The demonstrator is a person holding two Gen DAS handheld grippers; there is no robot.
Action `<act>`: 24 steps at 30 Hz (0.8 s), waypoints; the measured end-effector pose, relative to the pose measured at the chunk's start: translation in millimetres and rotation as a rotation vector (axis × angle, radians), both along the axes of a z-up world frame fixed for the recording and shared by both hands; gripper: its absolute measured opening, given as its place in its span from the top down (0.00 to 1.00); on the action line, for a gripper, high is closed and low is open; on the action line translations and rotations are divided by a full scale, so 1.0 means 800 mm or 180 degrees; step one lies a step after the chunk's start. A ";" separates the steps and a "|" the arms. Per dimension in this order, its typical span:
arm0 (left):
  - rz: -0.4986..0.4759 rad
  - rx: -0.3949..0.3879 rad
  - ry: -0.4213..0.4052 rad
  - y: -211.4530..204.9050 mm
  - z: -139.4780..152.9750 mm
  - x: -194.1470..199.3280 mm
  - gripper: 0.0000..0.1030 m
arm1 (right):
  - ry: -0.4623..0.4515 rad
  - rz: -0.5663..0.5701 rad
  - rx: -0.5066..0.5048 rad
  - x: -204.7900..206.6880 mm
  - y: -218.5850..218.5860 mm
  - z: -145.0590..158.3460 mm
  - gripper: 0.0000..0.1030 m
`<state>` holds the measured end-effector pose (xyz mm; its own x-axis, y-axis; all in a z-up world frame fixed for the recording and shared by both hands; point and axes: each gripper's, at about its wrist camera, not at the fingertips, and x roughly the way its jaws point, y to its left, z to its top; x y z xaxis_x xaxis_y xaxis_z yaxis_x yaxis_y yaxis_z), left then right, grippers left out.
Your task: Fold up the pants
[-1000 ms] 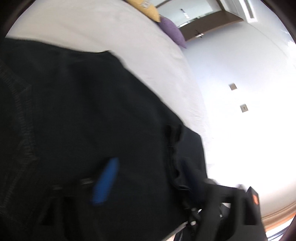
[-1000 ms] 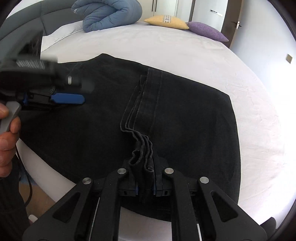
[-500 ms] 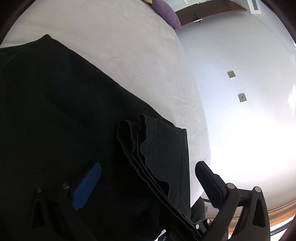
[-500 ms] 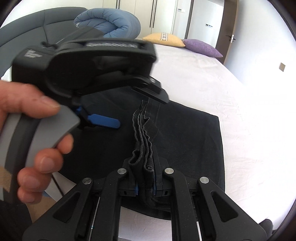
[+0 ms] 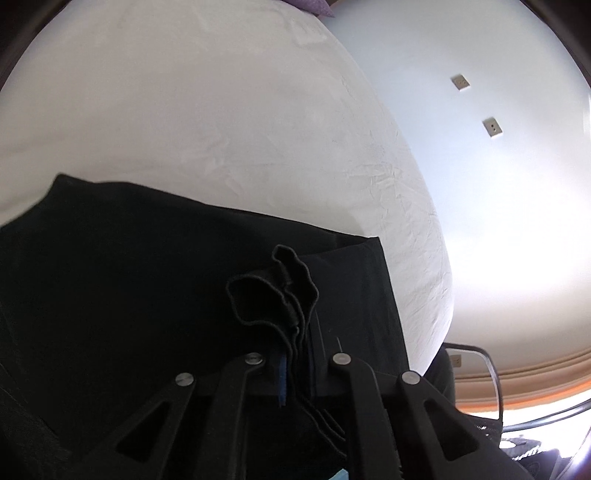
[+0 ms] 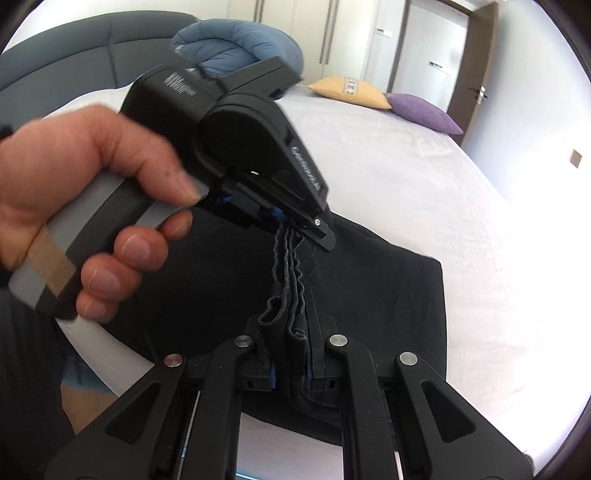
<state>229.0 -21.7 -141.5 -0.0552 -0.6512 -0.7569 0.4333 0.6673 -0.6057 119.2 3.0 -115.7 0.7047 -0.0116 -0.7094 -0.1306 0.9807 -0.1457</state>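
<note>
Here, both grippers — left gripper (image 6: 291, 225), right gripper (image 6: 290, 373) — facing each other, jaws pinching the pants (image 6: 376, 295) hem.

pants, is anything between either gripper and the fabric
Nothing visible. The right gripper is already clamped on the bunched edge of the black pants, and the left gripper grips the same edge further along. Only the white bed lies beyond.

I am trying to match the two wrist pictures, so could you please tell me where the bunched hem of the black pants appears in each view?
Left wrist: the bunched hem rises at lower centre, pinched in the left claw.
Right wrist: the same hem runs from the right claw at bottom centre up to the left claw.
Shared landmark: the purple pillow, barely showing at the left view's top edge.
</note>
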 end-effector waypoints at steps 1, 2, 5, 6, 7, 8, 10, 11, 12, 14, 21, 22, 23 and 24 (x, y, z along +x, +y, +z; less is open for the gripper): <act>-0.0050 0.0063 -0.0036 0.008 0.003 0.006 0.92 | 0.0000 0.0061 0.0003 0.003 0.010 0.000 0.91; -0.0072 0.0094 -0.0051 0.016 0.003 0.011 0.92 | -0.0002 0.0106 0.0000 0.006 0.017 0.000 0.91; -0.0122 0.0136 -0.0077 0.045 0.004 0.024 0.92 | 0.0041 0.0257 -0.0004 0.014 0.042 -0.006 0.91; -0.0128 0.0185 -0.0082 0.048 0.003 0.029 0.92 | 0.0068 0.0308 -0.0016 0.016 0.050 -0.010 0.91; -0.0130 0.0226 -0.0087 0.042 0.005 0.033 0.92 | 0.0109 0.0373 -0.0038 0.019 0.061 -0.014 0.91; -0.0139 0.0279 -0.0092 0.050 0.001 0.036 0.92 | 0.0136 0.0418 -0.0051 0.020 0.070 -0.017 0.91; -0.0136 0.0369 -0.0095 0.063 -0.006 0.040 0.92 | 0.0206 0.0497 -0.0054 0.022 0.085 -0.025 0.90; -0.0121 0.0389 -0.0089 0.068 -0.010 0.041 0.92 | 0.0235 0.0530 -0.0056 0.023 0.093 -0.028 0.90; -0.0101 0.0395 -0.0080 0.073 -0.013 0.044 0.92 | 0.0271 0.0560 -0.0047 0.023 0.100 -0.033 0.89; -0.0071 0.0400 -0.0068 0.080 -0.014 0.049 0.92 | 0.0318 0.0588 -0.0037 0.023 0.111 -0.039 0.88; -0.0073 0.0420 -0.0091 0.098 -0.024 0.055 0.92 | 0.0455 0.0646 -0.0113 0.014 0.131 -0.057 0.88; -0.0058 0.0403 -0.0081 0.101 -0.026 0.055 0.92 | 0.0478 0.0642 -0.0116 0.015 0.123 -0.067 0.88; -0.0049 0.0385 -0.0082 0.103 -0.028 0.055 0.92 | 0.0505 0.0630 -0.0106 0.015 0.120 -0.073 0.88; -0.0040 0.0378 -0.0089 0.103 -0.029 0.055 0.91 | 0.0525 0.0613 -0.0089 0.016 0.117 -0.075 0.87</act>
